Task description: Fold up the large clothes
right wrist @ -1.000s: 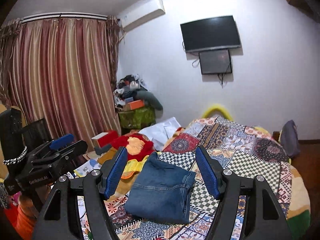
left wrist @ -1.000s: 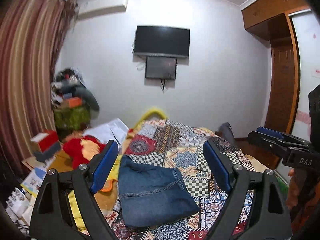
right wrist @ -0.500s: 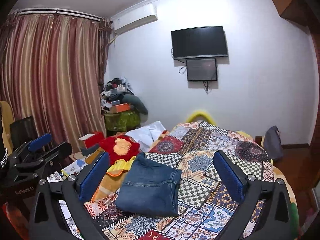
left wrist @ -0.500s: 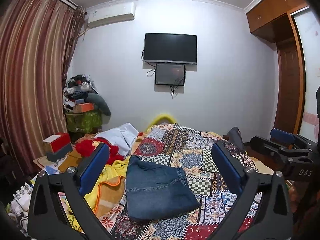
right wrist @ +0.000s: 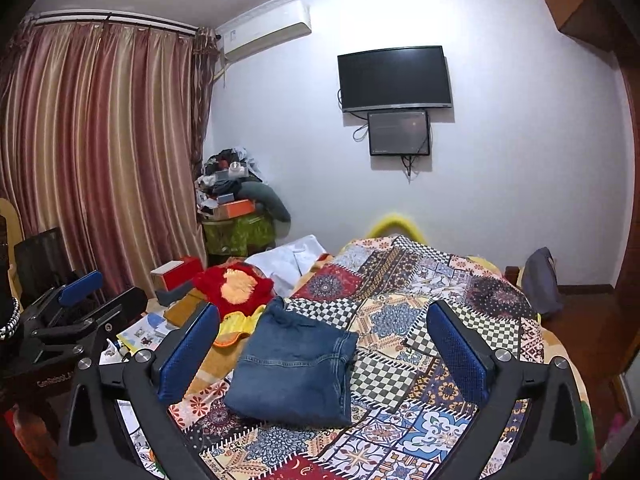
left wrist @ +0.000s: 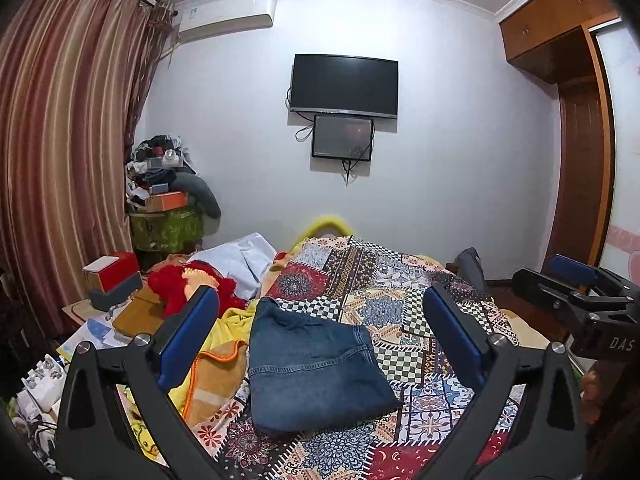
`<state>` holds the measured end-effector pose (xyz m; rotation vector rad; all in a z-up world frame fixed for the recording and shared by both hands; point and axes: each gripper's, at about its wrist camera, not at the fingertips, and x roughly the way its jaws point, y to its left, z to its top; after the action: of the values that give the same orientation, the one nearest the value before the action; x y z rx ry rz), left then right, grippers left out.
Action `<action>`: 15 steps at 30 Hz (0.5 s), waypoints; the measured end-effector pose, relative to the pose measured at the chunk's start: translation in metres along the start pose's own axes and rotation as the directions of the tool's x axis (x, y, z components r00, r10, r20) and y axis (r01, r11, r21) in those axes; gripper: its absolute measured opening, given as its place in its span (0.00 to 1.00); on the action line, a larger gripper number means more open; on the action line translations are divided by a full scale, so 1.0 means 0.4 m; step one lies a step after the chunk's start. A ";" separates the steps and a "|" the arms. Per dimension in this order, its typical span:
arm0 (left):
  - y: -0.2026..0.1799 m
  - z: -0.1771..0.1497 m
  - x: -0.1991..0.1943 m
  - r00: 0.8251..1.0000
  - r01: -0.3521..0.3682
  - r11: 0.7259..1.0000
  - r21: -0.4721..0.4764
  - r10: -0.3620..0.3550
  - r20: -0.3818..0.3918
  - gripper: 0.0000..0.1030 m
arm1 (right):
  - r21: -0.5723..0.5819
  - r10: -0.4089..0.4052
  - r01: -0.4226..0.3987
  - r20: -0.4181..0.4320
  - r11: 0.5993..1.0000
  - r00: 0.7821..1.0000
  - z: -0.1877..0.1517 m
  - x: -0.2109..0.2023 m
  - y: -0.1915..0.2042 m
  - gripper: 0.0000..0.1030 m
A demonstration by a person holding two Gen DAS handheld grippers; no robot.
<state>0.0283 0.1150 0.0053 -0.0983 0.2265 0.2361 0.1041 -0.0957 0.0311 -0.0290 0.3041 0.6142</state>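
Observation:
Folded blue jeans lie flat on the patchwork bedspread; they also show in the right wrist view. My left gripper is open and empty, held above and short of the jeans. My right gripper is open and empty, likewise held back from the jeans. The right gripper shows at the right edge of the left wrist view, and the left gripper at the left edge of the right wrist view.
A heap of red and yellow clothes and a white garment lie left of the jeans. Boxes and papers crowd the bed's left side. A cluttered stand, curtain, wall TV and wardrobe surround the bed.
Both grippers have pulled back and up from the jeans, and their jaws have opened wider. The jeans stay folded in place.

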 end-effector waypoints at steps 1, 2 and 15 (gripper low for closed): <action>0.001 -0.001 0.005 1.000 0.000 1.000 -0.002 0.000 -0.004 1.00 | 0.000 0.000 0.000 -0.003 1.000 1.000 -0.001 0.000 0.000 1.00; 0.001 -0.003 0.005 1.000 0.000 1.000 -0.002 0.000 -0.006 1.00 | -0.001 0.000 0.000 -0.006 1.000 1.000 -0.002 0.002 0.001 1.00; 0.009 -0.010 0.020 1.000 0.008 1.000 -0.013 -0.008 -0.025 1.00 | -0.003 -0.002 0.002 -0.015 1.000 1.000 -0.002 0.007 0.001 1.00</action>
<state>0.0343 0.1198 -0.0009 -0.1149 0.2492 0.2287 0.1058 -0.0938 0.0294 -0.0365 0.3176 0.6123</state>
